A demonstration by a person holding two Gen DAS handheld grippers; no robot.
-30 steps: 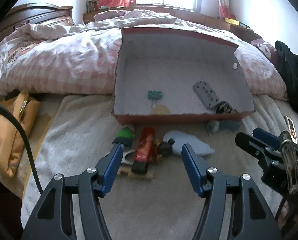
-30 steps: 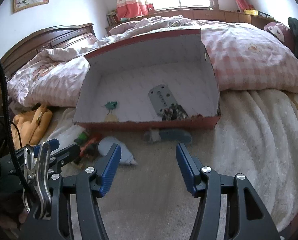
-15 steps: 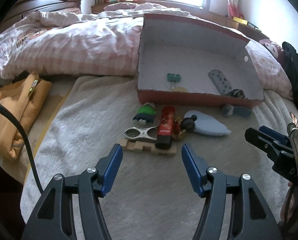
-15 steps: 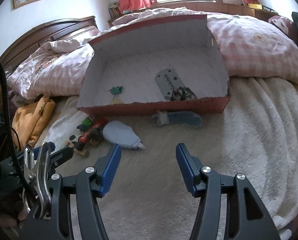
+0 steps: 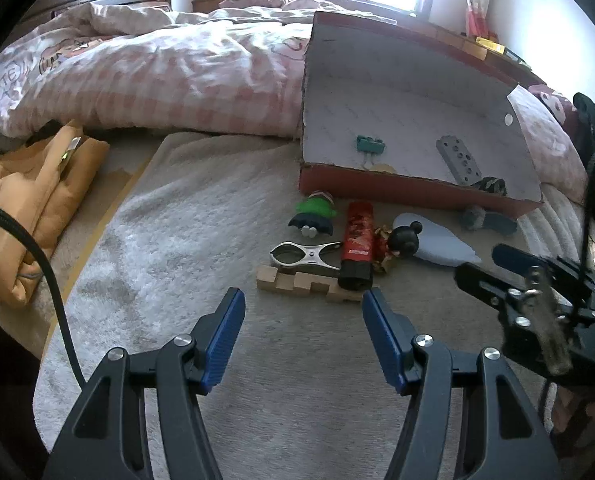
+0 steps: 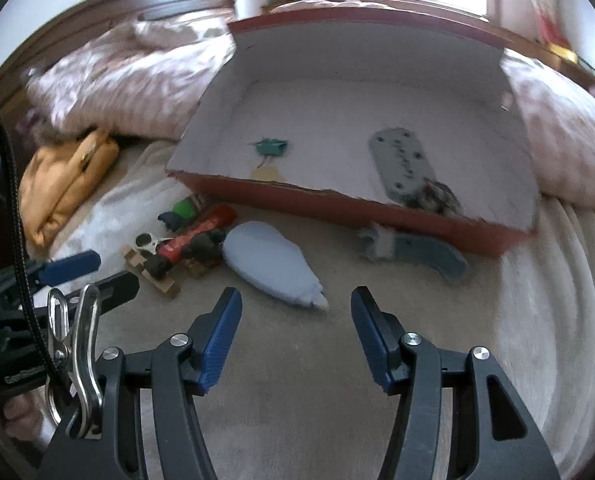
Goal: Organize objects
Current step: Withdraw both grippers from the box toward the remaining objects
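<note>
Both grippers hang spread and empty above the pale blanket [image 5: 201, 216]: the left gripper [image 5: 303, 336] faces a wooden block strip [image 5: 305, 282], a metal clamp [image 5: 303, 254] and a red tube [image 5: 357, 246], while the right gripper [image 6: 295, 340] sits near a light-blue pouch [image 6: 271, 266]. Behind them, the red cardboard box [image 5: 397, 190] holds a green binder clip [image 5: 369, 145] and a grey perforated plate [image 5: 459, 159].

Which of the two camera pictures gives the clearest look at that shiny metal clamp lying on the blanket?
The left wrist view: the metal clamp lies sharp and whole there, beside the red tube. In the right wrist view the picture is blurred and only the clamp's ring end peeks out.
</note>
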